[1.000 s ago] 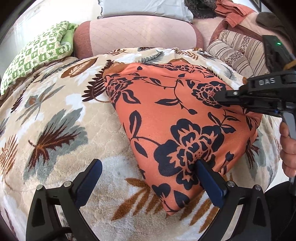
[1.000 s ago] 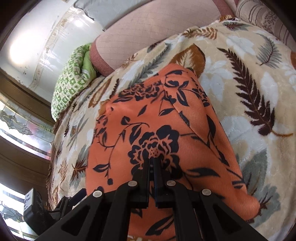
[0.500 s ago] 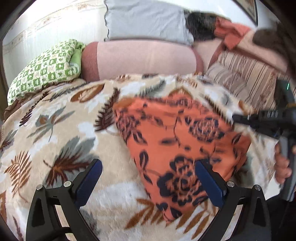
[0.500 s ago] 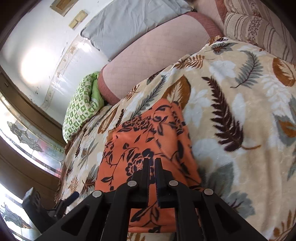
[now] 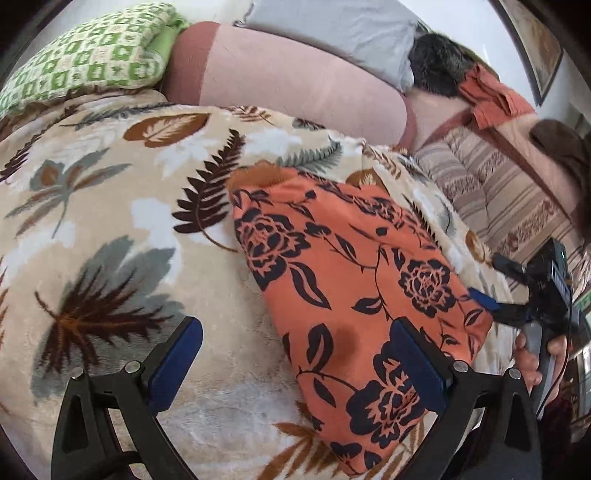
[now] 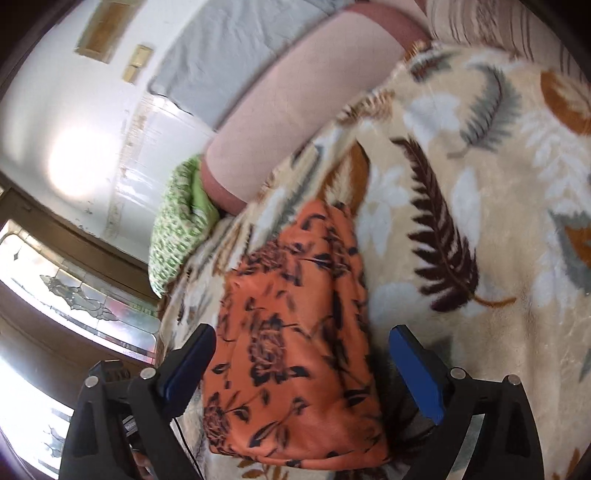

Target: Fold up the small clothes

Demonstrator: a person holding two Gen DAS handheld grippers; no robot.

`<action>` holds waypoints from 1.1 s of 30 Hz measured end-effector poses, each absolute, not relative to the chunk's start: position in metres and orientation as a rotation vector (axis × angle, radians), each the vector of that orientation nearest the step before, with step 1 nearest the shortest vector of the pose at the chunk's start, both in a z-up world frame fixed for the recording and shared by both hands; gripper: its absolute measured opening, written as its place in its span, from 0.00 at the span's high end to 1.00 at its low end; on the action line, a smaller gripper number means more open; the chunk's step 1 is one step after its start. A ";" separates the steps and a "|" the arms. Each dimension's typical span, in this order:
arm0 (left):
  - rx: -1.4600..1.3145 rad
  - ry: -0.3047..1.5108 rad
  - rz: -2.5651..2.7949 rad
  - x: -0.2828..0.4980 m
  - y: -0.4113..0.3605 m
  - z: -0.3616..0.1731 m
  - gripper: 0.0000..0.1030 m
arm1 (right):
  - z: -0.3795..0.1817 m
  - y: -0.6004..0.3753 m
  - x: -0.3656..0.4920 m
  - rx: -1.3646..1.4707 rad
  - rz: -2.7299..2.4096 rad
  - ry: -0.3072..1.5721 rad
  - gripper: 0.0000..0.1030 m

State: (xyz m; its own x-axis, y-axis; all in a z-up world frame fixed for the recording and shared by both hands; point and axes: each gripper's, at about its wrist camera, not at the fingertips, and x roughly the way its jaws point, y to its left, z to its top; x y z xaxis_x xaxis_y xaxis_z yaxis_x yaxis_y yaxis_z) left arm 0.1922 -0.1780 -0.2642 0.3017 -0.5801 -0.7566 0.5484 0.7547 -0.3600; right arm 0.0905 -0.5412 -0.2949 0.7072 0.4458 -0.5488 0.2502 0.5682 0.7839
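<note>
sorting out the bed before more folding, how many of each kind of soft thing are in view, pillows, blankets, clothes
Pillows: 3 (green checked pillow, pink bolster, grey pillow)
Blankets: 1 (leaf-print blanket)
Folded clothes on the blanket: 1 (orange floral garment)
Loose orange cloth at the back: 1 (orange cloth)
Total: 6

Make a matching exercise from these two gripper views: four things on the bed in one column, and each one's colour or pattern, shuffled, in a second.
Things:
1. folded garment
2. blanket
3. pillow
4. gripper pads

Looks:
A. green and white checks
B. orange with dark flowers
C. blue
D. beige with brown and grey leaves

Pairs: 1-B, 2-D, 3-A, 4-C
</note>
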 end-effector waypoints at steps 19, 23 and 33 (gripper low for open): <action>-0.177 1.217 -0.898 0.210 -0.219 -0.291 0.02 | -0.357 -0.535 0.134 1.112 0.416 1.002 0.09; -0.176 1.227 -0.898 0.215 -0.220 -0.295 0.02 | -0.357 -0.507 0.148 1.076 0.486 1.039 0.11; -0.049 1.150 -0.841 0.203 -0.241 -0.299 0.05 | -0.356 -0.480 0.150 0.980 0.432 1.051 0.32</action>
